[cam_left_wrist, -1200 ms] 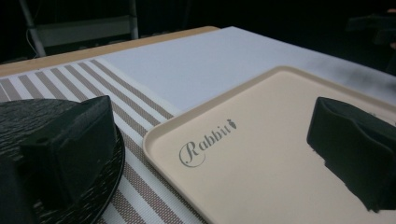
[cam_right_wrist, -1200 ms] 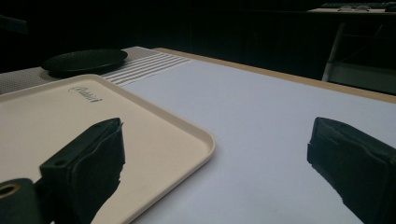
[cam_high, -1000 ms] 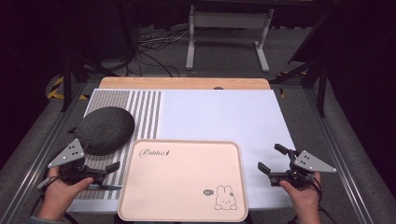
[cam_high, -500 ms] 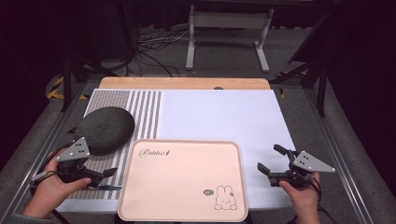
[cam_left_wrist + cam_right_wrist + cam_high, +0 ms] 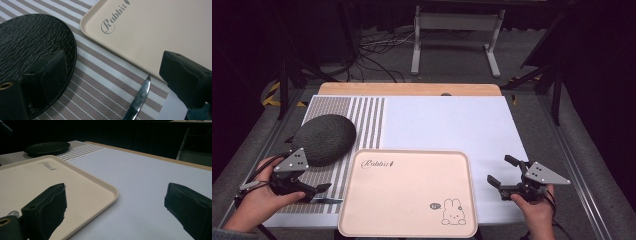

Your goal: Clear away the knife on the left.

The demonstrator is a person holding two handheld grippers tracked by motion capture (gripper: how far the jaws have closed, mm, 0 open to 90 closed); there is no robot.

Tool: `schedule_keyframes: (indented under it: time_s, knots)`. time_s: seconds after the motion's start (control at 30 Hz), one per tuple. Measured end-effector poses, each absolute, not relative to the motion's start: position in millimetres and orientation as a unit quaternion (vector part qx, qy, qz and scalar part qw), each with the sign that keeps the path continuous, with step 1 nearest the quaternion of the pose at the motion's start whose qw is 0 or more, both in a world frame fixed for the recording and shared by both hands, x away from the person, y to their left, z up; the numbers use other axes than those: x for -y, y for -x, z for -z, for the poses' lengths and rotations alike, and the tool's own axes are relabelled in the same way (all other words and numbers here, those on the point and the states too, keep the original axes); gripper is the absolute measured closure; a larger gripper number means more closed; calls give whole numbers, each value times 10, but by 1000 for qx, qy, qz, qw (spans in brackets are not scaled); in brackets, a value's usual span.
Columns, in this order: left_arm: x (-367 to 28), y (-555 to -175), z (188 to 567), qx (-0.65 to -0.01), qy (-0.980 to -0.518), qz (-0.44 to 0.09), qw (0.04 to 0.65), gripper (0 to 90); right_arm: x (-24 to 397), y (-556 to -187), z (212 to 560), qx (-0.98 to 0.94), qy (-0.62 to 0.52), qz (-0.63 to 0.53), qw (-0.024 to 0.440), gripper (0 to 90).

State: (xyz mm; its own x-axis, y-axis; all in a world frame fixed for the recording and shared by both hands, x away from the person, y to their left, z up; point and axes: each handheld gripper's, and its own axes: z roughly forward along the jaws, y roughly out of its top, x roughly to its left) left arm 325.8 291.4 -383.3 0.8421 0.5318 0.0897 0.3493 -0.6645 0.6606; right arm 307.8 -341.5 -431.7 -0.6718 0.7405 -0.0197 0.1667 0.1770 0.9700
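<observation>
- While the left gripper point(image 5: 319, 192) hovers wide open over the striped mat point(image 5: 105, 82), holding nothing, a knife point(image 5: 138, 100) lies between its jaws, its tip just beside the tray point(image 5: 412, 200).
- Right gripper point(image 5: 502, 172), also wide open and empty, sits over the white sheet point(image 5: 150, 182) beside the tray's right edge.
- Farther back-left, a black plate point(image 5: 324, 137) rests on the mat.

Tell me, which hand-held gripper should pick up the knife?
Probably the left hand-held gripper: the silver metal knife lies between its open jaws on the striped mat. The right hand-held gripper sits across the beige plastic tray.
</observation>
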Motion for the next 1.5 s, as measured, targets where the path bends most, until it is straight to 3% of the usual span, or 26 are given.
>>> schedule_keyframes:
  time_s: [0.87, 1.5]
  knots:
    - [-2906, -3276, 3865, -183, -964, -103, 165, 139, 3420, -3076, 4316, -724, -312, -561, 252, 47]
    - [-2960, -3327, 4091, -104, -990, -50, 80, 307, 3408, -3074, 4317, -724, -312, -564, 245, 48]
